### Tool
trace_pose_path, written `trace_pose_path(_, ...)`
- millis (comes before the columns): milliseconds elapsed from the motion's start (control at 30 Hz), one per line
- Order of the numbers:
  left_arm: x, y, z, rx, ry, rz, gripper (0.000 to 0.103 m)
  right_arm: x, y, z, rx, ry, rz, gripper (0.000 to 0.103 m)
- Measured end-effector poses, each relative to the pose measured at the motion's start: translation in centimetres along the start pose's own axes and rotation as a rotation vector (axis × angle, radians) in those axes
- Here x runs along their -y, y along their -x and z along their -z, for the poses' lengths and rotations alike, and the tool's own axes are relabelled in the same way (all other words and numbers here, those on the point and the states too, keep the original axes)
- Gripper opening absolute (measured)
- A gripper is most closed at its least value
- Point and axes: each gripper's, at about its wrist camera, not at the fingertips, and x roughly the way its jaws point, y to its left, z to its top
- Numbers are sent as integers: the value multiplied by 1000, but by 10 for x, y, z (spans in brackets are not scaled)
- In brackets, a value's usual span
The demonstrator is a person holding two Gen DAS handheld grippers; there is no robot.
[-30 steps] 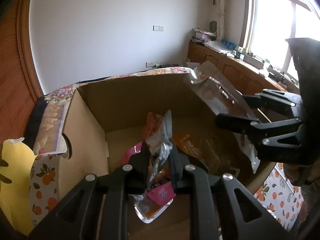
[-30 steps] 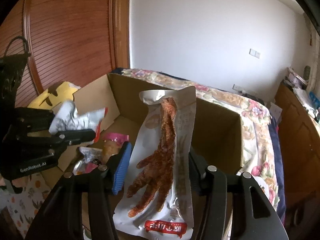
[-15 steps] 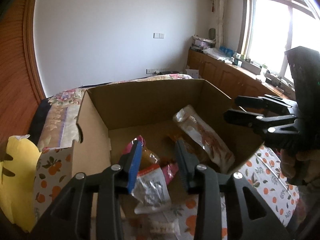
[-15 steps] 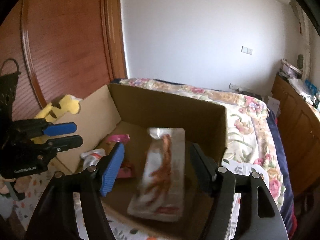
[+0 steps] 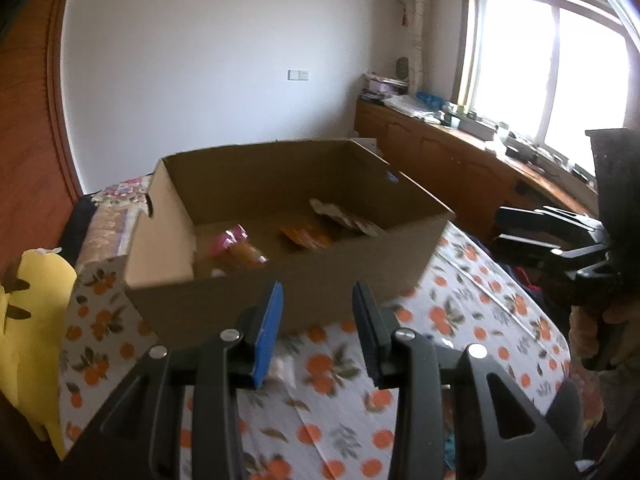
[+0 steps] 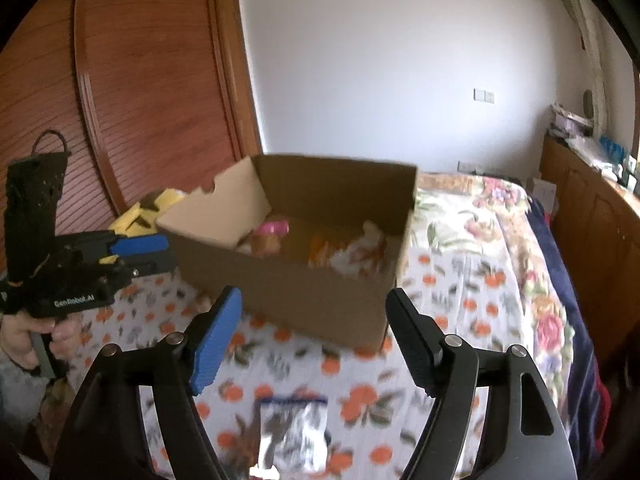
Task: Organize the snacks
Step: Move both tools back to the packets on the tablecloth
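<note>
In the left wrist view, the empty left gripper [image 5: 316, 324] stood with jaws apart before the brown cardboard box [image 5: 288, 300], a small pale packet [image 5: 282, 366] on the orange-print cloth [image 5: 460, 320] just below it.

In the right wrist view, the wide-open right gripper [image 6: 314, 334] hung directly above a clear silvery blue-topped snack bag [image 6: 294, 430], its long axis running toward the camera. A second earlier both grippers held packets over the box; those now lay inside.

Daylight enters through the overexposed window [image 5: 552, 68] at far right. Fisheye curvature bends frame edges, with dark corner vignetting. Motion blur softens the near orange-print cloth [image 6: 460, 292] in both views.
</note>
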Motion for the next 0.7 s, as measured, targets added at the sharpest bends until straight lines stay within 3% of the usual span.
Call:
trace_pose_path(267, 37, -1, 46, -51, -6, 47, 36, 2, -6, 61, -58, -47, 2, 76)
trace_pose_path(700, 67, -5, 92, -111, -30, 68, 36, 11, -23, 108, -126, -83, 4, 76)
